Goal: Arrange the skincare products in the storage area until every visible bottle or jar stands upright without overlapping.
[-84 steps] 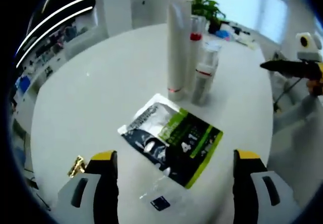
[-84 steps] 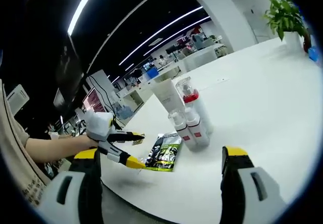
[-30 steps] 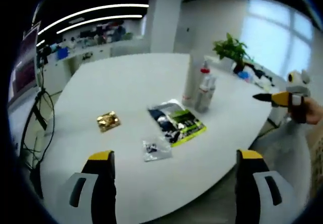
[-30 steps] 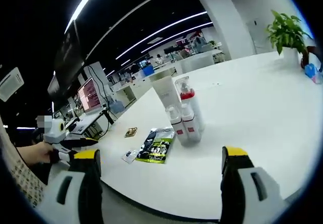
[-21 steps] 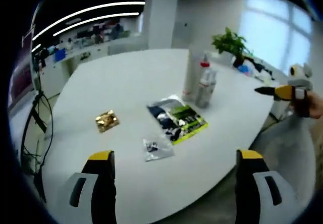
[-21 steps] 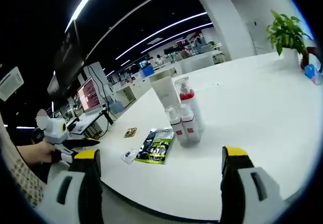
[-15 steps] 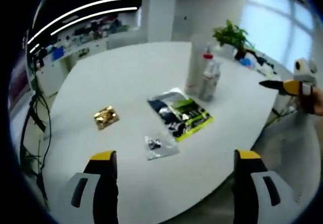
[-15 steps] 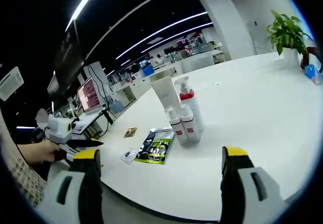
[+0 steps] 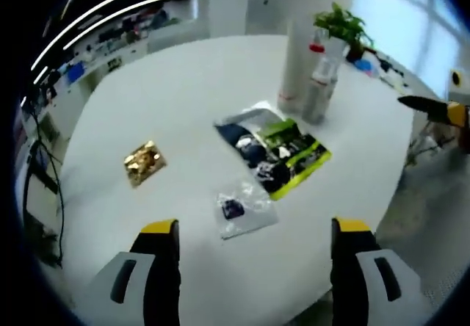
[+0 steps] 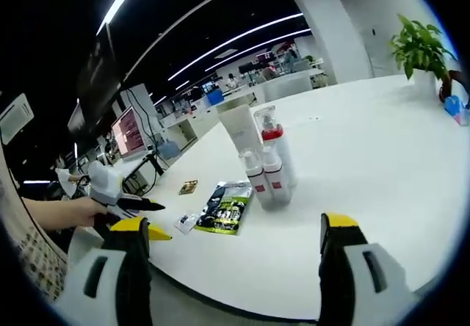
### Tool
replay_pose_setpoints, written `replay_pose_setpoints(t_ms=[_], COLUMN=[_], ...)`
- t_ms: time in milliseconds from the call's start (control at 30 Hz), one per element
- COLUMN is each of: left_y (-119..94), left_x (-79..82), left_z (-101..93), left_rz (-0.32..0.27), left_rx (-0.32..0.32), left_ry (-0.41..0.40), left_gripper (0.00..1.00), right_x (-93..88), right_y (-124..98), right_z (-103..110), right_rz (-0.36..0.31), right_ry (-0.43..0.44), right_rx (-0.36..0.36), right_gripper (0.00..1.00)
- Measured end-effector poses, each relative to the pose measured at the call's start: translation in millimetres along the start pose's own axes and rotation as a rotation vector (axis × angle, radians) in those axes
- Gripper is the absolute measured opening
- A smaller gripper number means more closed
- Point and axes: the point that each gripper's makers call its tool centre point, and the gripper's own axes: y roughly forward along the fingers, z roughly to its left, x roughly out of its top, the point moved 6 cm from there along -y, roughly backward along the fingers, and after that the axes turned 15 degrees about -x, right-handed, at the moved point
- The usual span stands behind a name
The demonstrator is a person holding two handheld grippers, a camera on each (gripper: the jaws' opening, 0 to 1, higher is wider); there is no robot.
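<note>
I see white bottles (image 9: 308, 76) with red bands standing upright, clustered on the table (image 9: 169, 106) just behind a green-black pouch (image 9: 275, 156). My left gripper (image 9: 253, 274) and right gripper (image 10: 231, 267) both gape wide, holding nothing.

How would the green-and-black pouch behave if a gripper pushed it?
The pouch lies flat on the table, so it would probably slide, not roll. It looks thin and glossy, likely floppy and slippery to grasp. It seems light.
</note>
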Motion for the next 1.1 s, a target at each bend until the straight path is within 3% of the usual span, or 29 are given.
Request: replay_pose_setpoints(t_ms=[367, 500, 633, 833, 1100], left_y=[22, 27, 31, 33, 32], left_x=[4.7, 4.3, 0.9, 3.9, 5.9], left_z=[12.5, 9.7, 7.7, 8.6, 11.1], left_rz=[0.102, 0.131, 0.167, 0.167, 0.157], left_rx=[0.002, 0.004, 0.025, 0.035, 0.049], left_ry=[-0.001, 0.004, -0.015, 0.006, -0.03], left_gripper=[0.58, 0.56, 0.48, 0.43, 0.38], right_x=[0.4, 0.6, 0.5, -0.4, -1.5], right_y=[1, 1, 1, 2, 2], right_z=[-5, -6, -7, -10, -12], right_rz=[0.006, 0.005, 0.005, 0.007, 0.012], right_ry=[0.027, 0.033, 0.038, 0.038, 0.035], right_rx=[-0.023, -0.031, -0.037, -0.043, -0.045], right_gripper=[0.97, 0.97, 0.97, 0.97, 0.97])
